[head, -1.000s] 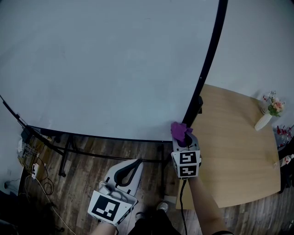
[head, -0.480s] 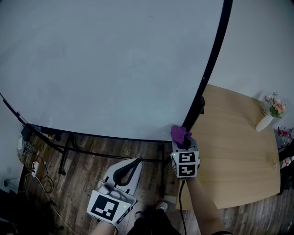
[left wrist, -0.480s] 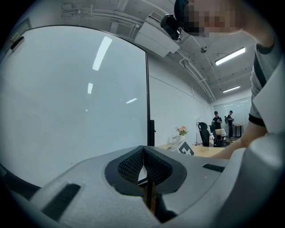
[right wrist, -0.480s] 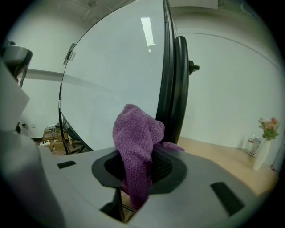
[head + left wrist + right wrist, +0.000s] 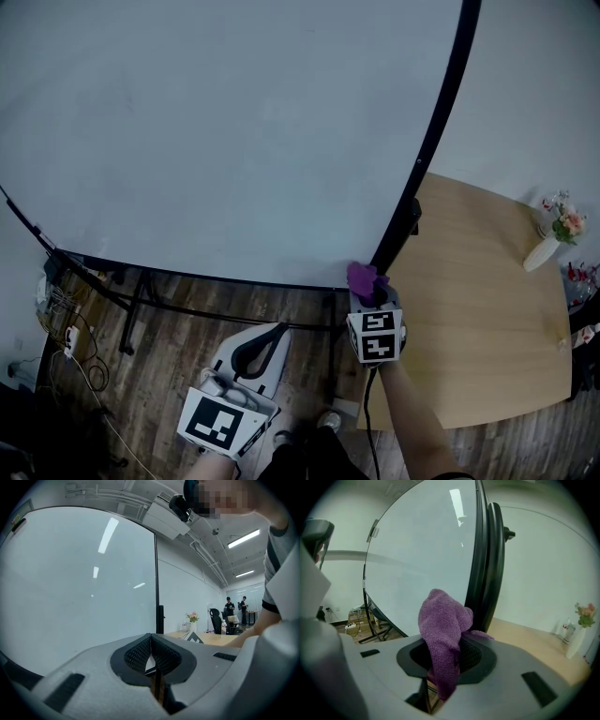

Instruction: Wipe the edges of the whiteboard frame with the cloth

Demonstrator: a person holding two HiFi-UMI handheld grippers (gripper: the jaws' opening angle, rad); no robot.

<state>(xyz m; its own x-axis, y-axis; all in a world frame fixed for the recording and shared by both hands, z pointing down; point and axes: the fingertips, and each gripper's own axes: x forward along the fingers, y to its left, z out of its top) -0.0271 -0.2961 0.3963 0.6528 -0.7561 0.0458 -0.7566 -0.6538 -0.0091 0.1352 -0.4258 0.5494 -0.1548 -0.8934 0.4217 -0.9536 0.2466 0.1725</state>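
Jaws of the right gripper are clamped on a purple cloth. Its bunched top sticks out between them, right against the lower end of the black right edge of the whiteboard frame. The left gripper hangs lower, apart from the board, its 2 jaws pressed together on nothing. A wooden table stands just right of the frame.

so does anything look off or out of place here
Nothing stands out. The cloth is pinched in the right gripper by the whiteboard frame's lower right corner, the left gripper is shut on nothing, and the vase stands upright on the table.
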